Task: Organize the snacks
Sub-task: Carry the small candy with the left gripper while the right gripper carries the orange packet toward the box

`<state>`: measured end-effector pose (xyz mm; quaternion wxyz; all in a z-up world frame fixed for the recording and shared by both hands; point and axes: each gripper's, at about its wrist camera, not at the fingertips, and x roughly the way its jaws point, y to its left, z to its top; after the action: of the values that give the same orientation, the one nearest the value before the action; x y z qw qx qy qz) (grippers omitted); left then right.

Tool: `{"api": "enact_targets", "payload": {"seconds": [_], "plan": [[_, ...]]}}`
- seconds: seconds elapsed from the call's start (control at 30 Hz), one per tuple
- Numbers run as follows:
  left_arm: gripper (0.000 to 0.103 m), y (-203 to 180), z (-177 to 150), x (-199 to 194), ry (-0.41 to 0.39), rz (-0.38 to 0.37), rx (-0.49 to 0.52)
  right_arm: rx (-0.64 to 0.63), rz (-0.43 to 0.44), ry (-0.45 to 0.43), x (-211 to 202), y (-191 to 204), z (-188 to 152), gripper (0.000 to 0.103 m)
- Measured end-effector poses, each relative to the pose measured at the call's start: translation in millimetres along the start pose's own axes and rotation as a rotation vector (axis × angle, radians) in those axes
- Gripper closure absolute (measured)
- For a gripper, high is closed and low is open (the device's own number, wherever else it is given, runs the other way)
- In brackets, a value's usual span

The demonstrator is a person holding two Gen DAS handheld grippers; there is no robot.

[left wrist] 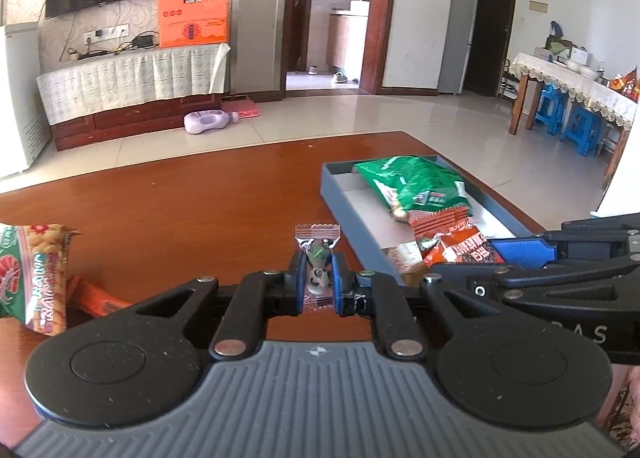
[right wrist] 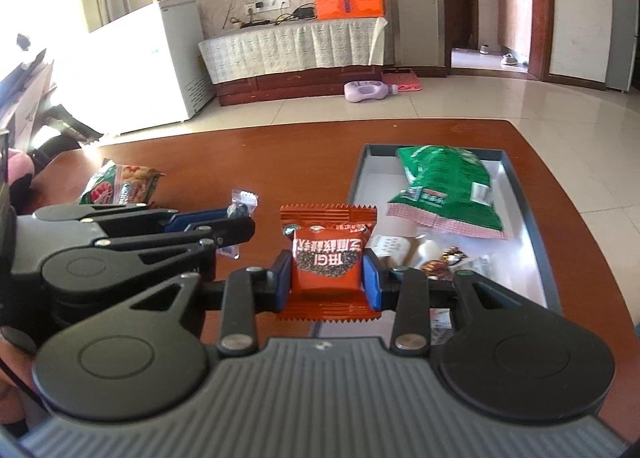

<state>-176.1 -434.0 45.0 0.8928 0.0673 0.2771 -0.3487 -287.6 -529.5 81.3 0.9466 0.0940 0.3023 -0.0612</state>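
Squarely between right jaws: orange packet (right wrist: 326, 264)

I note: table (right wrist: 304, 161) glossy red-brown wood. Tray (right wrist: 532, 217) grey rim, white floor. Big bag (right wrist: 448, 185) in tray green w/ red-white checked edge. Pkt (right wrist: 326, 262) in right gripper (right wrist: 326, 278) orange, zigzag ends, white lettering. Small wrapper (left wrist: 317, 246) in left gripper (left wrist: 318, 282) clear/silver, striped ends. Gripper pads blue, arms black. Far-left bag (left wrist: 36, 278) green, red, yellow print.
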Motion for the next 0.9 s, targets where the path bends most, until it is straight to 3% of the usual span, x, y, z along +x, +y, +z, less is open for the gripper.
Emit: {"api": "enact_targets", "payload": {"seconds": [0.6, 0.9], "plan": [[0.087, -53, 2, 31, 0.009, -0.072, 0.053, 0.027, -0.114, -0.036, -6, -40, -5, 0.064], [0.087, -62, 1, 48, 0.018, -0.093, 0.056, 0.037, -0.15, -0.028, 3, -56, -4, 0.064]]}}
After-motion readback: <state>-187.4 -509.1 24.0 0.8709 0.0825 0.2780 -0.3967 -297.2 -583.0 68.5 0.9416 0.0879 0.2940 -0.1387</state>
